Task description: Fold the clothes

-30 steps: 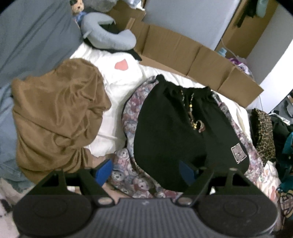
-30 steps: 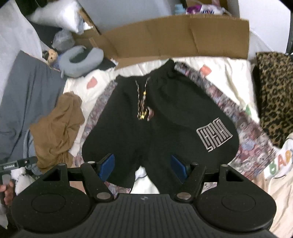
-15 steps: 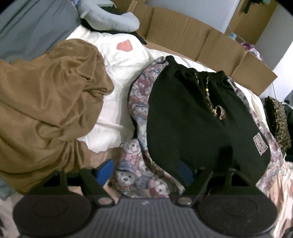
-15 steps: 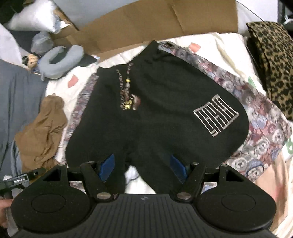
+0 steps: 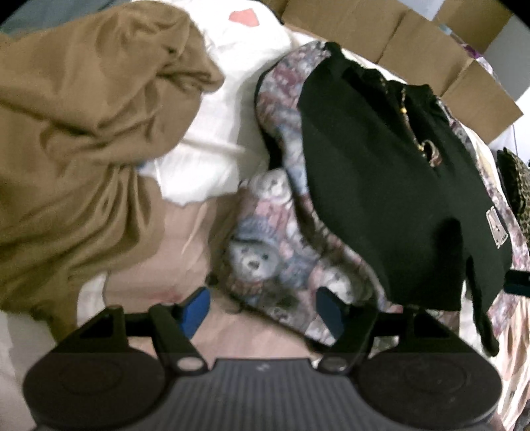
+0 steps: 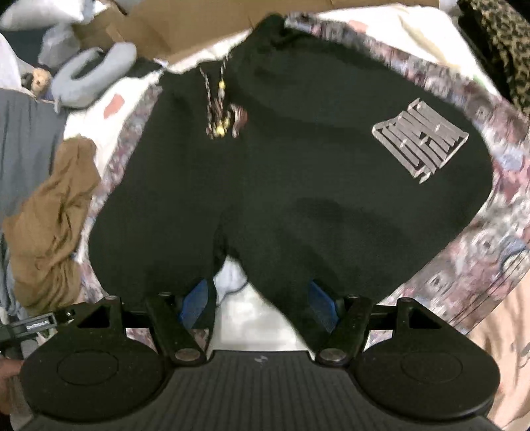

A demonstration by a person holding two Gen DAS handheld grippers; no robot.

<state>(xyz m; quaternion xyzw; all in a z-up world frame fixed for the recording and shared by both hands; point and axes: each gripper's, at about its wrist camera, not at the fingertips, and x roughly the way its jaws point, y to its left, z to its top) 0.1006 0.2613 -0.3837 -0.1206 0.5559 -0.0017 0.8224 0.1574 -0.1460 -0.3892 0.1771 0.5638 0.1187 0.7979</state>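
Left wrist view: left gripper [image 5: 263, 310] low over the bed, blue-padded fingers [image 5: 195, 310] spread wide, nothing between them. Near corner of the teddy-bear print blanket [image 5: 265, 262] lies just ahead of the gap; right finger's pad sits at that blanket's edge, contact unclear. Pinkish sheet [image 5: 185, 238] under the left finger. Crumpled brown fabric garment [image 5: 82, 132] heaped far left, resting on white bedding [image 5: 212, 146]. Black drawstring shorts [image 5: 381, 185] spread flat on the blanket, to the right, waistband far, leg hems near. Flattened brown cardboard [image 5: 414, 43] stands along the far edge of the bed.

Right wrist view: right gripper [image 6: 260, 303] pointed at the crotch of the shorts [image 6: 281, 172], fingers parted wide, holding nothing. Left pad [image 6: 195, 305] lies at the hem of the left leg, right pad [image 6: 319, 306] at the inner hem of the right leg; white bedding shows in the notch between the legs. Grey block logo [image 6: 420, 139] on the right leg. Beaded drawstring [image 6: 220, 106] trails from the waistband. Brown garment [image 6: 49, 215] well to the left. Grey U-shaped neck pillow [image 6: 89, 76] far left, near the cardboard [image 6: 198, 23]. Leopard-print cloth [image 6: 503, 43] far right. Image blurred throughout.
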